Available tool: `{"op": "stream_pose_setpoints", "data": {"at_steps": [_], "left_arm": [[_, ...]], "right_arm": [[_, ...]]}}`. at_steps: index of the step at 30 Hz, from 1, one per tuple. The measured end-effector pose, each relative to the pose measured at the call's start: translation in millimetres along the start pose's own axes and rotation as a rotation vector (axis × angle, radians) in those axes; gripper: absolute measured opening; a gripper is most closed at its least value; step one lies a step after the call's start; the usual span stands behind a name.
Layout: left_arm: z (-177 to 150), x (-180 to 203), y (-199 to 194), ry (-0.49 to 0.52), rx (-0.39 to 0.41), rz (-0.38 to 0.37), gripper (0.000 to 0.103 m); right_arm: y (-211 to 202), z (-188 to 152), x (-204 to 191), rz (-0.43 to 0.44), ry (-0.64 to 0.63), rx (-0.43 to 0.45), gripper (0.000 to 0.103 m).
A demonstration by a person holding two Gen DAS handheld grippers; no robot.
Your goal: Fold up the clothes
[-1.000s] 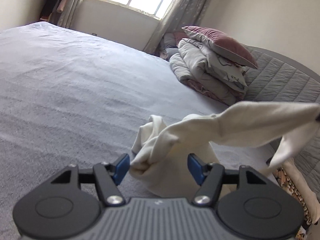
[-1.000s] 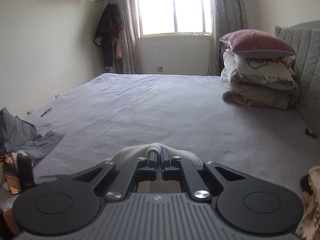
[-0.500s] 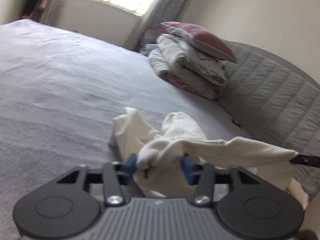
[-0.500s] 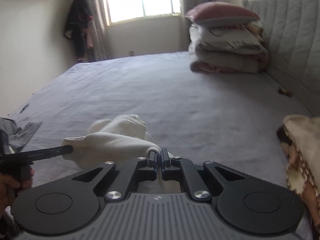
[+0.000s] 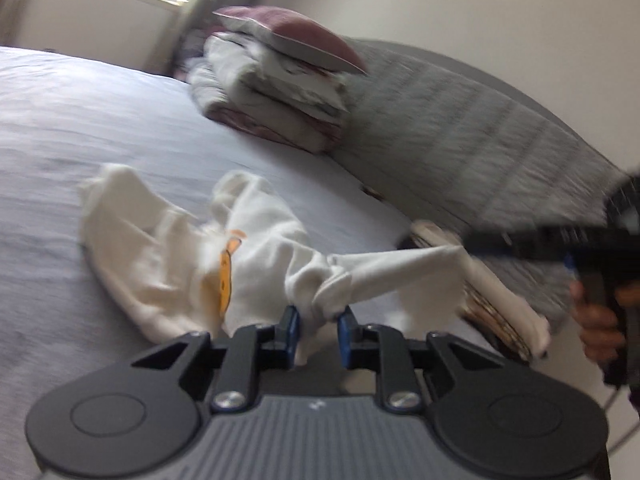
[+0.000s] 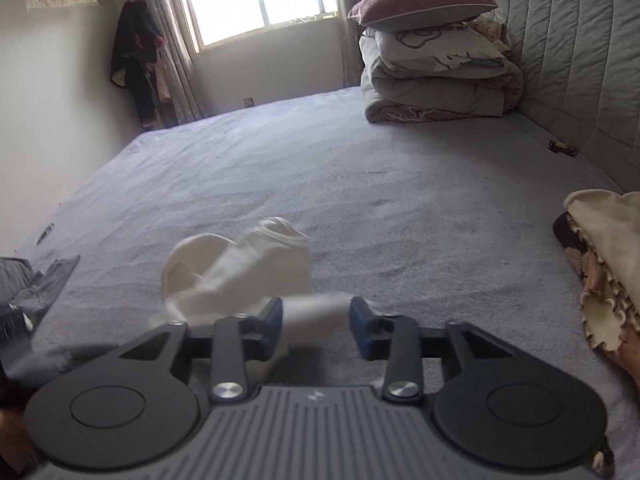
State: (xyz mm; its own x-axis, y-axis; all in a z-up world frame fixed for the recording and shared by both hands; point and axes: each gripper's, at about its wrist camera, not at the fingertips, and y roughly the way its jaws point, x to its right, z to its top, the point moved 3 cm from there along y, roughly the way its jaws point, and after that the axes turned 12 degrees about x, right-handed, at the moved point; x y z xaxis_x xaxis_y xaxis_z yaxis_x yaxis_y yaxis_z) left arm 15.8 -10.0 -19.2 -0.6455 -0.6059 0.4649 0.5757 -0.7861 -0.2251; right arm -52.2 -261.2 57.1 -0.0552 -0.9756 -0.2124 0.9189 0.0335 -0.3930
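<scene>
A crumpled white garment [image 5: 168, 256] with an orange print lies on the grey bed [image 5: 80, 120]. My left gripper [image 5: 318, 330] is closing, and its blue pads press a bunched fold of the garment. A strip of the cloth stretches right to my right gripper [image 5: 468, 246], which a hand [image 5: 600, 320] holds. In the right wrist view the right gripper [image 6: 316, 320] is opening. A blurred end of the white garment [image 6: 240, 272] lies loose between its pads, low over the bed [image 6: 360, 180].
Folded quilts under a maroon pillow [image 6: 432, 76] are stacked at the bed's far end, against a grey quilted headboard [image 6: 580, 60]. A beige patterned blanket [image 6: 608, 272] lies at the right edge. Grey clothes [image 6: 36, 284] sit at the left edge.
The left jaws closed from wide apart onto the bunched cloth while that view swung. The right gripper sank toward the bed, then went from shut to jaws apart, and the lifted cloth came down.
</scene>
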Motion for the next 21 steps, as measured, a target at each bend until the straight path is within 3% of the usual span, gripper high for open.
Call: {"op": "stream_pose_setpoints", "data": {"at_steps": [6, 8, 10, 13, 18, 21], "left_arm": [[-15, 19, 9, 0.047, -0.076, -0.068, 0.026], [-12, 16, 7, 0.034, -0.075, -0.071, 0.041], [-8, 10, 3, 0.012, -0.065, -0.073, 0.049], [2, -1, -5, -0.019, -0.032, -0.049, 0.063], [20, -18, -13, -0.039, 0.025, 0.006, 0.066], [33, -29, -11, 0.009, 0.054, 0.083, 0.066]], "right_arm": [[14, -6, -11, 0.034, 0.001, -0.027, 0.045], [22, -10, -15, 0.044, 0.002, -0.043, 0.045], [29, -13, -20, 0.056, 0.006, -0.054, 0.045], [38, -16, -27, 0.075, 0.013, -0.068, 0.046], [53, -13, -35, 0.094, 0.022, -0.082, 0.046], [64, -11, -37, 0.084, 0.043, -0.075, 0.046]]}}
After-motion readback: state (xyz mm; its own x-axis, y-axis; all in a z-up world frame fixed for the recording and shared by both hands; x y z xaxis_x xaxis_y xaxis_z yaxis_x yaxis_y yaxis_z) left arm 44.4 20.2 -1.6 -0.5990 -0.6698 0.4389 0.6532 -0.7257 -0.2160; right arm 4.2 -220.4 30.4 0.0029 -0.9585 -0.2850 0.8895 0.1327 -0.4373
